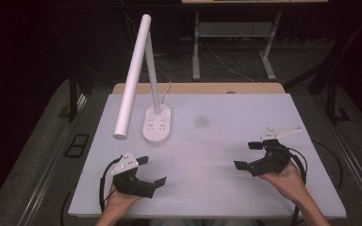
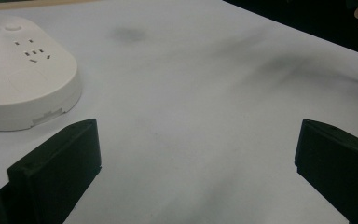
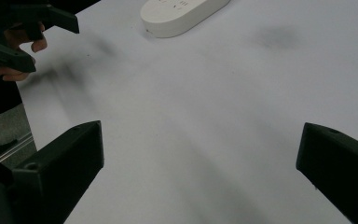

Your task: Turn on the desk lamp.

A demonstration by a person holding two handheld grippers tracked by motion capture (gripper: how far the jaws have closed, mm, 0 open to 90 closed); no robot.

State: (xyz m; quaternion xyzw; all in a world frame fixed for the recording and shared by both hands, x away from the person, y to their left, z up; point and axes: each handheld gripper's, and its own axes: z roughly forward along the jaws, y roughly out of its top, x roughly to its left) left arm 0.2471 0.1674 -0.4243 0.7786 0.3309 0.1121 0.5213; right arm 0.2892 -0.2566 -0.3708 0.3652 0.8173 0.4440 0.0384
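A dark room surrounds my white table [image 1: 226,117], with grey floor on both sides and metal desk legs behind it. Starting at the jaws: my left gripper [image 1: 152,170] has them spread wide with nothing between, and my right gripper [image 1: 248,155] is just as wide and just as empty; both hover over bare tabletop near the front edge.

The thing nearest is the white desk lamp [image 1: 143,70], whose oval base [image 1: 157,124] carries socket holes and a round button. The left gripper sits just in front of that base; the right is well apart from it. The lamp's long tube head hangs out to the base's left, tilted.

I judge the step is the approach to the lamp. I'd bring the left gripper in low toward the base, keep clear of the overhanging tube, and steady the base before pressing or lifting.

Count: one lamp, one base, two grippers.
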